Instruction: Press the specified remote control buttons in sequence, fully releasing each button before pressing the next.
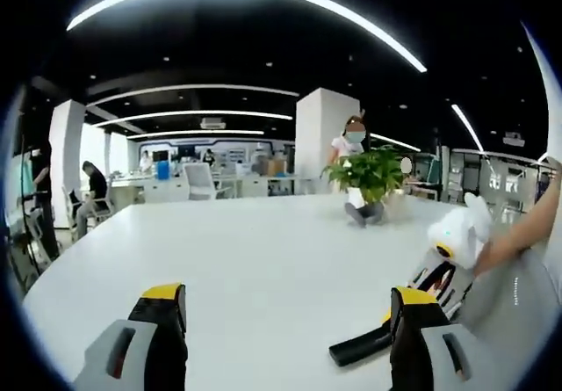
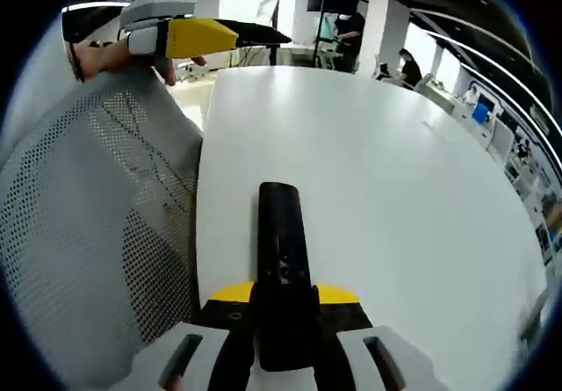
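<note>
Remote control [image 2: 281,272], a slim black plastic bar with small, hard-to-read buttons along its upper face, lies lengthwise between the jaws of the right claw [image 2: 283,307], which is closed on its near end; its long axis runs from 6 o'clock up toward 12 o'clock in the right gripper view, out over the edge of the broad white counter [image 2: 386,180]. In the left gripper view the same remote shows at about 5 o'clock as a dark bar [image 1: 360,349] poking in beside the right-hand jaw. The left claw [image 1: 290,307] stands wide open with nothing between its jaws, aimed across the counter toward a small green potted plant [image 1: 369,176] at 1 o'clock. Seen from the right gripper view, the left claw [image 2: 189,31] hangs at 11 o'clock, well apart from the remote, above a grey mesh chair back [image 2: 97,224]. Pressing would likely fall to the left claw, which must swing in over the button face.
</note>
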